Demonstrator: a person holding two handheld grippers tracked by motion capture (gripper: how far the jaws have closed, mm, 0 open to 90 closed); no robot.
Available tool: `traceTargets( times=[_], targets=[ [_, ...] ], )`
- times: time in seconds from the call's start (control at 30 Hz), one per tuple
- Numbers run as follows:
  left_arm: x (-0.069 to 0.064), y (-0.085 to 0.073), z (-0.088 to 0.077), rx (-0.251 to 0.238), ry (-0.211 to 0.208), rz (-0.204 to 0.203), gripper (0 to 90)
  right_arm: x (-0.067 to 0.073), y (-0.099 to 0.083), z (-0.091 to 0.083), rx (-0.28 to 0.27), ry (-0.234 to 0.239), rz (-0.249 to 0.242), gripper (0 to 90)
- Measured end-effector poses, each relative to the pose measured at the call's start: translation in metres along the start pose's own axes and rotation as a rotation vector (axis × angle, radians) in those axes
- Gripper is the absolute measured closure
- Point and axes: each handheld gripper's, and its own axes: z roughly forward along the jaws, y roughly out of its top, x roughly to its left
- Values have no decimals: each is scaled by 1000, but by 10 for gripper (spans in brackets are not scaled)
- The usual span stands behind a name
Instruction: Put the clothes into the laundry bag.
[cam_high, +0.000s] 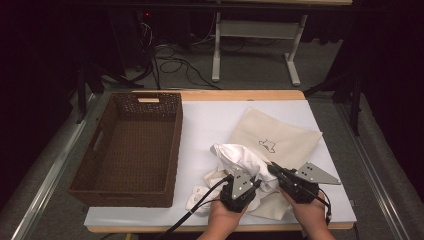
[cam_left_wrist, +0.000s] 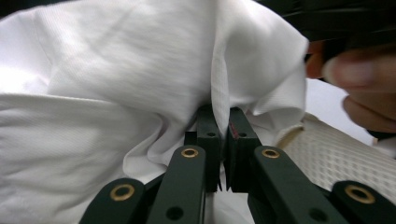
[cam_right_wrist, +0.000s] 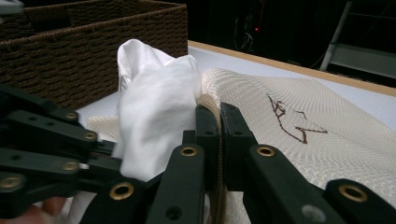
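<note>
A crumpled white cloth (cam_high: 240, 157) lies bunched on the near end of a cream mesh bag (cam_high: 280, 137) that bears a dark stitched figure. My left gripper (cam_high: 254, 184) is shut on a fold of the white cloth (cam_left_wrist: 116, 93); the fabric runs up between its jaws (cam_left_wrist: 220, 114). My right gripper (cam_high: 275, 169) is shut on the cream bag's edge (cam_right_wrist: 289, 116), which passes between its jaws (cam_right_wrist: 218, 112). In the right gripper view the white cloth (cam_right_wrist: 154, 102) stands just left of the jaws. Both grippers sit close together near the table's front edge.
A brown wicker basket (cam_high: 178, 140) stands at the left of the white mat (cam_high: 210, 120), with nothing visible inside it. A person's fingers (cam_left_wrist: 364, 88) show at the right of the left gripper view. Cables and a table frame (cam_high: 255, 30) lie on the floor beyond.
</note>
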Motion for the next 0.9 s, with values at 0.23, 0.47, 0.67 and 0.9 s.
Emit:
traceTargets(
  times=[0.23, 0.47, 0.67, 0.9],
  targets=[
    [2, -3, 29, 62, 34, 14, 865, -1, 1, -2, -6, 11, 12, 889],
    [6, -9, 51, 99, 48, -26, 854, 1, 4, -7, -30, 34, 21, 889],
    [-1, -10, 30, 35, -39, 0, 577, -5, 1, -7, -26, 27, 35, 889],
    [6, -11, -28, -24, -3, 9, 456, -4, -1, -7, -21, 19, 24, 889]
  ],
)
